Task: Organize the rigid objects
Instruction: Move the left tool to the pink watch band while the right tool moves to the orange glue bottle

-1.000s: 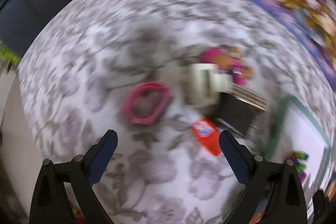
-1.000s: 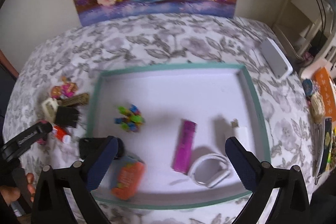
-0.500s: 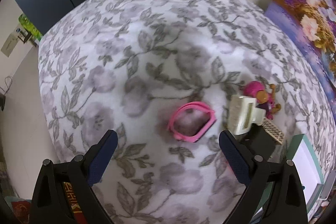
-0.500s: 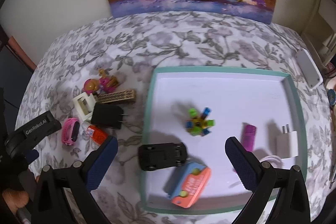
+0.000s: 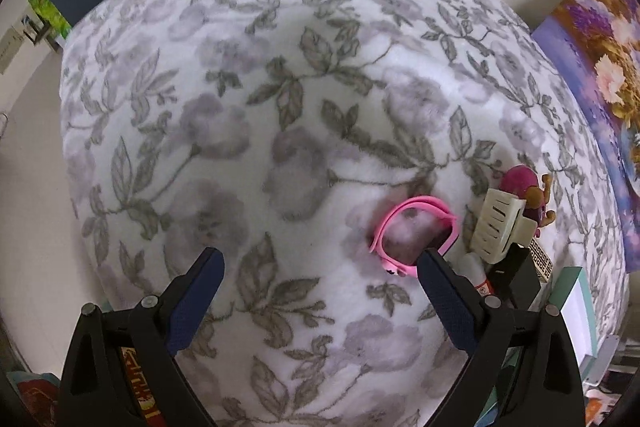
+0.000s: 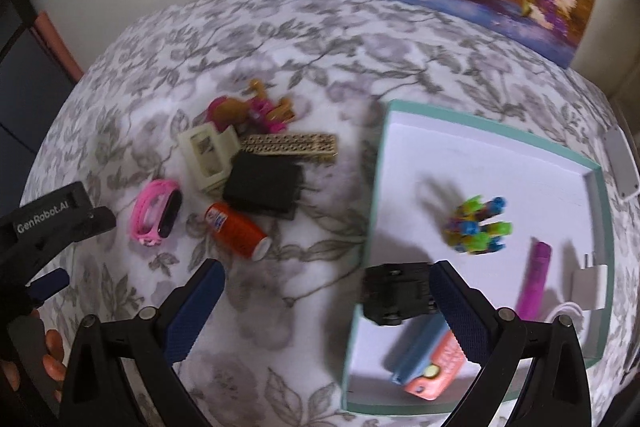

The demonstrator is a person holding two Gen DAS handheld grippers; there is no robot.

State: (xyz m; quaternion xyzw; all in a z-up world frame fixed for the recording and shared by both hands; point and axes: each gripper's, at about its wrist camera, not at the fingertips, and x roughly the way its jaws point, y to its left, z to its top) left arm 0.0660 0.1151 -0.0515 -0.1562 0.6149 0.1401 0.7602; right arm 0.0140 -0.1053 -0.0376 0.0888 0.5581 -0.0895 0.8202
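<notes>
The right gripper has slid left, off the tray and over the loose toys, and the left gripper has come closer to the pink band. Both sets of fingers are wide open and hold nothing. The band sits right of middle in the left view, on the flowery table. It looks light and bendy; pinch one side. Left has lots of room; the white clip crowds the right.
</notes>
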